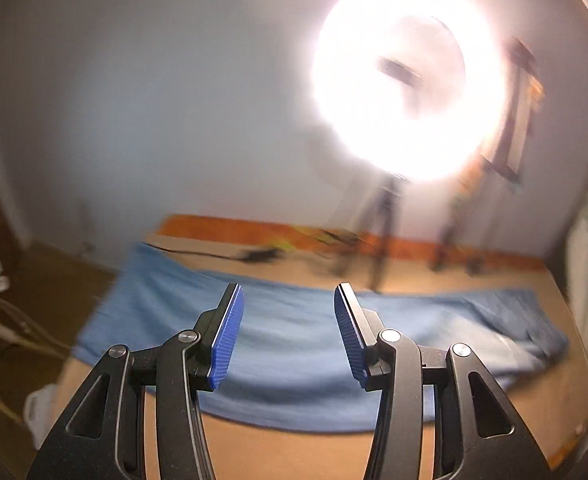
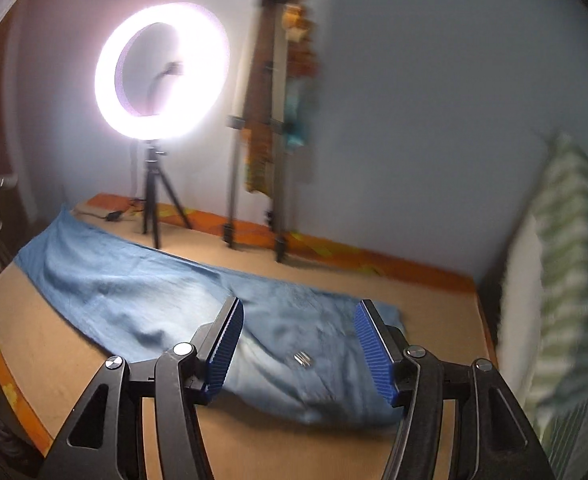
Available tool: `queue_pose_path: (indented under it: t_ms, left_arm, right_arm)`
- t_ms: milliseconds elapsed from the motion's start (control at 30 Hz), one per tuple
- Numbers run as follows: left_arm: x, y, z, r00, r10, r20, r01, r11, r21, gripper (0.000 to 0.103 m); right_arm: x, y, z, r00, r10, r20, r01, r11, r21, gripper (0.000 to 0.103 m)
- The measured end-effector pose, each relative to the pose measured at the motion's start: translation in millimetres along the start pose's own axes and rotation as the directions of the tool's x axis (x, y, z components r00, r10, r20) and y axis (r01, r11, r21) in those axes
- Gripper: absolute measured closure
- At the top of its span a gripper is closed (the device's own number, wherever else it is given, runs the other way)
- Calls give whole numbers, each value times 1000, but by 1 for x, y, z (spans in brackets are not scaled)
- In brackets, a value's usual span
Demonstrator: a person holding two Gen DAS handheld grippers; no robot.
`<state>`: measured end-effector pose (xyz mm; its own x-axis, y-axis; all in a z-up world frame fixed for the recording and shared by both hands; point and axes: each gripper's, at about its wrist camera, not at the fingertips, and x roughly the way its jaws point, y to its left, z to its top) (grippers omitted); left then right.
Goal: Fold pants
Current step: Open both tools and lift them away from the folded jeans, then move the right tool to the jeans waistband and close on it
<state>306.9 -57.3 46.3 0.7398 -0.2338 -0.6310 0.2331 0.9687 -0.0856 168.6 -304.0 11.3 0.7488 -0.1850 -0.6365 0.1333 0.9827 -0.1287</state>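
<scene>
Both grippers' jaws gape empty above blue pants (image 2: 141, 300) lying flat ahead

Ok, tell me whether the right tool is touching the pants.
Cannot tell. In the right wrist view the right tool is open above the blue pants, its fingers overlapping the cloth in the picture; neither a gap nor contact shows plainly.

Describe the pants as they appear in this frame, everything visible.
The pants are blue, soft-looking cloth, lying flat and lengthwise across the tan table, lightly wrinkled. A metal button shows near the right end, seemingly the waist. Both tongs, left and right, hover open; neither visibly touches the cloth.
</scene>
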Motion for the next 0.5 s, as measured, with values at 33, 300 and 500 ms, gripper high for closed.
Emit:
queue_pose_path:
  t_ms: [33, 300, 500]
  left_arm:
    - [7, -19, -7, 1000, -26, -16, 26, 999, 25, 57]
    - [54, -136, -67, 970, -189, -156, 204, 975, 84, 57]
    - [75, -189, -116, 940, -229, -255, 263, 959, 108, 57]
  right_arm:
    - [2, -11, -8, 1000, -18, -14, 18, 1000, 17, 43]
    - [39, -81, -48, 994, -31, -107, 46, 988, 144, 42]
    - [83, -101, -48, 990, 25, -140, -8, 992, 124, 43]
